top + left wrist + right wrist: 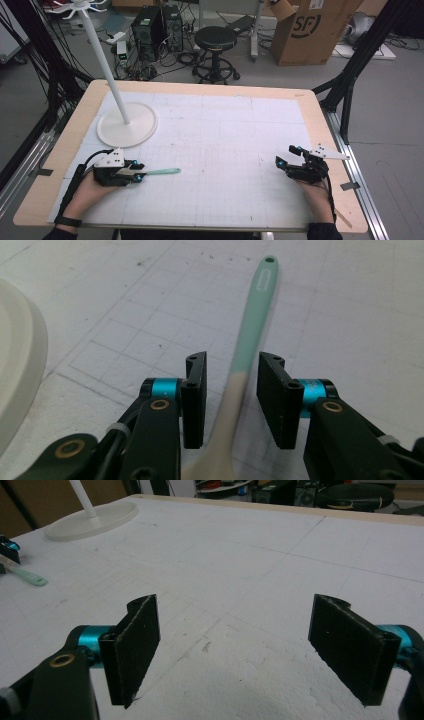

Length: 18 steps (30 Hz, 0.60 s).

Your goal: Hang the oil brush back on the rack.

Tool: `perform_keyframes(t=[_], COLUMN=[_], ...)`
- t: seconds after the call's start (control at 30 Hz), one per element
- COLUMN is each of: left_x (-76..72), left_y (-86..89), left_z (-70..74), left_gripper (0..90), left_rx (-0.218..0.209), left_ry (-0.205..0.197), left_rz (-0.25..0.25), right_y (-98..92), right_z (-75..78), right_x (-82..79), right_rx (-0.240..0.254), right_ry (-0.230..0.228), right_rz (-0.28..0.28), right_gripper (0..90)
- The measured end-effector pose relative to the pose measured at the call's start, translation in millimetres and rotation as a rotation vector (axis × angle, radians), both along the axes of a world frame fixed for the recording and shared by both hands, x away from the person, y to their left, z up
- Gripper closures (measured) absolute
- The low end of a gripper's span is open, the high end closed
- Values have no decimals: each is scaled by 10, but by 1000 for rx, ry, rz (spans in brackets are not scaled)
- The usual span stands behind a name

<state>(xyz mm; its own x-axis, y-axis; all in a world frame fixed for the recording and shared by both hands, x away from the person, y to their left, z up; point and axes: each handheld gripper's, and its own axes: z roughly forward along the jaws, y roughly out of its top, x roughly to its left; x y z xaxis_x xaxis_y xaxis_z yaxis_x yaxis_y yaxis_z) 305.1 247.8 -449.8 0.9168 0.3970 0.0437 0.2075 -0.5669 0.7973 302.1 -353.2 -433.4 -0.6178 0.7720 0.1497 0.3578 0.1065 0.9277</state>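
Light wooden table [70, 131] topped with white gridded mat [225, 150], scuffed in places. Grey floor [390, 100] beyond. Black round stool [215, 39] behind table's far edge, two dark computer towers [156, 31] to its left amid tangled cables [185, 57] and white power strip [116, 37]. Large cardboard box [312, 30] at upper right. Black frame struts [360, 55] flank both sides. Even indoor light, soft shadows.
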Motion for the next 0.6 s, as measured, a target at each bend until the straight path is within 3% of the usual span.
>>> perform_keyframes(t=[0.37, 0.6], left_x=[11, 14], left_y=[-8, -5], left_z=[-2, -2], left_gripper=[776, 780], left_rx=[-8, -7], left_ry=[33, 34], left_rz=[-2, 0], right_y=[5, -10], right_z=[0, 1], right_x=[-3, -5], right_rx=[4, 4], right_ry=[10, 4], right_rz=[3, 2], right_gripper=[198, 199])
